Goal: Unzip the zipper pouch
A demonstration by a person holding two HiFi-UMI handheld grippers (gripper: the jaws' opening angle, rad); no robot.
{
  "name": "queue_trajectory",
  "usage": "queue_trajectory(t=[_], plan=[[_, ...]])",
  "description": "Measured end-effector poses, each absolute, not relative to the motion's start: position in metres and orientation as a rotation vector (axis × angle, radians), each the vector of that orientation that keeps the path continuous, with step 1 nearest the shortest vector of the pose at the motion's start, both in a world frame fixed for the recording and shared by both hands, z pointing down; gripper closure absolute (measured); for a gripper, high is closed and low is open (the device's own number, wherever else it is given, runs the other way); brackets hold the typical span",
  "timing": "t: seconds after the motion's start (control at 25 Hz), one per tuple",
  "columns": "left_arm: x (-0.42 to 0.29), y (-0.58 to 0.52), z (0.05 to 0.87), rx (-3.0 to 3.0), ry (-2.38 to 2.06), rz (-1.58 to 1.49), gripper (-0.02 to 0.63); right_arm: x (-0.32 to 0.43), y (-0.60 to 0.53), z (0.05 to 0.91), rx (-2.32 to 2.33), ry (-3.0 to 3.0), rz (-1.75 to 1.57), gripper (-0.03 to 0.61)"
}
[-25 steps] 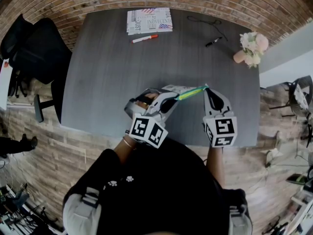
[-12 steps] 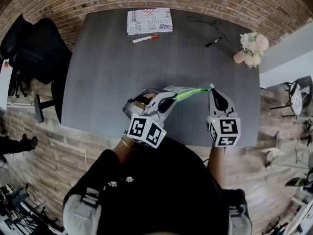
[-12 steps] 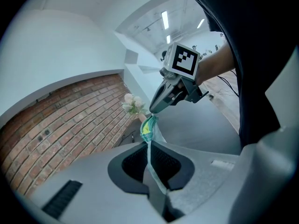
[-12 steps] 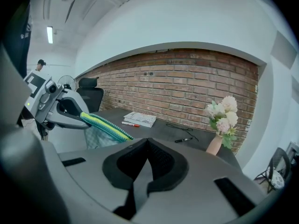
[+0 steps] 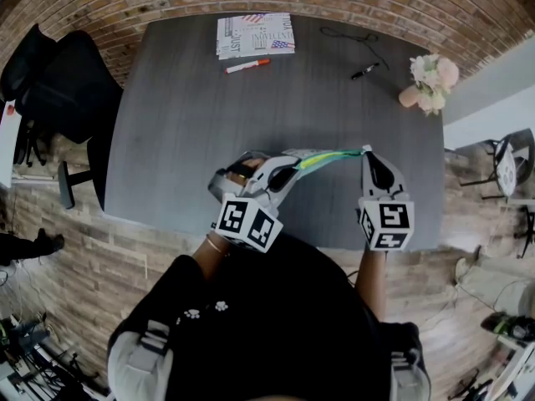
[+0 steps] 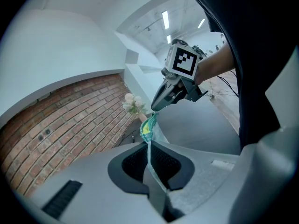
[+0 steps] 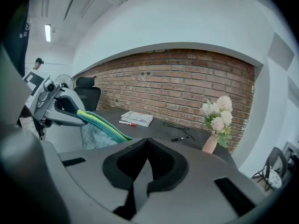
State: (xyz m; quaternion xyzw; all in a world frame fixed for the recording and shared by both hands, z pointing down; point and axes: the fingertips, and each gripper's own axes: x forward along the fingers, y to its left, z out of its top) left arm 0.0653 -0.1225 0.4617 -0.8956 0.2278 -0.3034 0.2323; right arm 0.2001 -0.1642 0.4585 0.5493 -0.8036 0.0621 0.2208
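My left gripper [image 5: 292, 167] is clamped shut on the zipper pouch [image 5: 326, 158] at its nine o'clock end. My right gripper [image 5: 365, 151] is pinched tight on the three o'clock end.

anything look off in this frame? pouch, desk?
Nothing stands out. The zipper pouch is stretched between the left hand-held gripper and right hand-held gripper, both shut on it. On the table, the flower vase stands upright and the book lies flat.
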Motion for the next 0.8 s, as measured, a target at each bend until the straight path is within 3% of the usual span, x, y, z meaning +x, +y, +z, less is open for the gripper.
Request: queue_trajectory(t=[0.8], plan=[[0.0617,-0.1236,0.4528,-2.517,0.667,-0.793,0.606,0.1994,-0.1618,0.4542,1.541,-2.27,0.141,0.572]])
